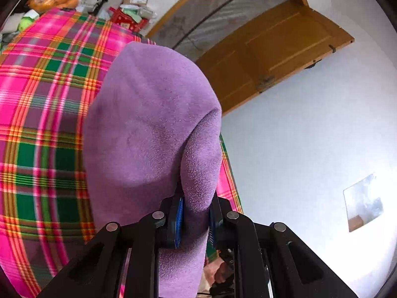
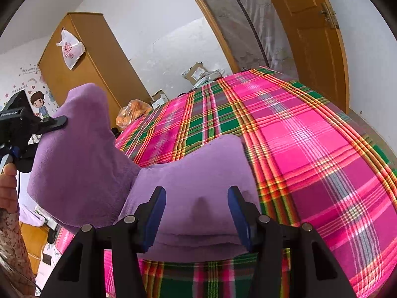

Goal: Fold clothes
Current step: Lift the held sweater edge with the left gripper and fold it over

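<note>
Landmark: the plaid blanket [image 2: 310,149], pink and green, spread over what looks like a bed; every place below is given from it
Far left, off the blanket: a person's hand [image 2: 7,181] on the handle of the left tongs [image 2: 55,121], with a wooden wardrobe [image 2: 94,57] behind against the wall
Left tongs: clenched on a fold of the purple fleece garment [image 2: 82,164], carrying that part up clear of the blanket; in their own view the fleece [image 1: 153,124] bulges out between the blue pads [image 1: 179,213] and hides most of the plaid
Garment, where it is: one part hangs from the left tongs above the blanket's near left side, the rest lies in soft layers on the near edge of the blanket
Right tongs [image 2: 197,216]: released, jaws standing wide over the lying layers at the blanket's near edge, gripping nothing
Handling, as a judgement: light, thick and limp; it will sag and drape, not hold a line, and the plush nap should give the pads good purchase
Where to take hold: likely an outer edge or corner of the lying layers, pinching through the full thickness so that no layer slides away
Beyond the blanket: a bag of oranges [image 2: 134,114] and boxes at the far side; a wooden door [image 2: 310,24] to the right
</note>
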Demonstrator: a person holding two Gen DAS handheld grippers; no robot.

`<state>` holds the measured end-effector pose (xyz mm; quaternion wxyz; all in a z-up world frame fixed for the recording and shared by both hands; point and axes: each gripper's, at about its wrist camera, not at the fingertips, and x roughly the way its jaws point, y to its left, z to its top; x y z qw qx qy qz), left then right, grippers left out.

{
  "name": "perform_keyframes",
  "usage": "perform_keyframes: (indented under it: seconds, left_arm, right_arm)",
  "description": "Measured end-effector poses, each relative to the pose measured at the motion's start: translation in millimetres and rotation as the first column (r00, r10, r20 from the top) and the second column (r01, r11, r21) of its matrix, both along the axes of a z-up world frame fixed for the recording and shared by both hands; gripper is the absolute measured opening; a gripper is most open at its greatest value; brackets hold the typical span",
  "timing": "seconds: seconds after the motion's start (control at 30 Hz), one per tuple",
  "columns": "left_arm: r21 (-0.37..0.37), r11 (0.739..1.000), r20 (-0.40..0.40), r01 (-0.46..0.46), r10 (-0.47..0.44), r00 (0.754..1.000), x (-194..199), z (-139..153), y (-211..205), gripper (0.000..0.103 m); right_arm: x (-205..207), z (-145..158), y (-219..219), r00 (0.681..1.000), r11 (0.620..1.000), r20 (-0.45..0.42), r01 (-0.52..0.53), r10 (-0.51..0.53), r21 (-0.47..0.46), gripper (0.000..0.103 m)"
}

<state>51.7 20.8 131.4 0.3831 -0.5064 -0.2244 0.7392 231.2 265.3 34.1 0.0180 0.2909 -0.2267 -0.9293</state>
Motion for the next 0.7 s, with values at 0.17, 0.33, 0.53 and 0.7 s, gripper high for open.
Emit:
perform_keyframes:
  seconds: [0.17,0.33,0.53,0.7]
  left_arm:
    - [-0.015,0.998,0.022,0.055,-0.055,0.998,-4,-7,29,0.017]
    - [-0.025,0.996,0.060,0.088,-0.086,0.995,-9,-21,52,0.017]
    - [-0.031,0.992,0.096,0.126,-0.123,0.988,-18,-37,71,0.017]
    - [-0.042,0.987,0.124,0.152,-0.146,0.981,-21,-49,91,0.017]
  right_arm:
    - [6,-4,8,1.000,1.000,0.010,0.014,-0.014,-0.004,0.053]
    - [10,-6,15,0.999,0.999,0.018,0.034,-0.033,-0.007,0.053]
    - [13,-5,17,0.999,0.999,0.022,0.040,-0.040,-0.001,0.053]
    - [16,-6,19,0.998,0.999,0.030,0.050,-0.050,0.003,0.053]
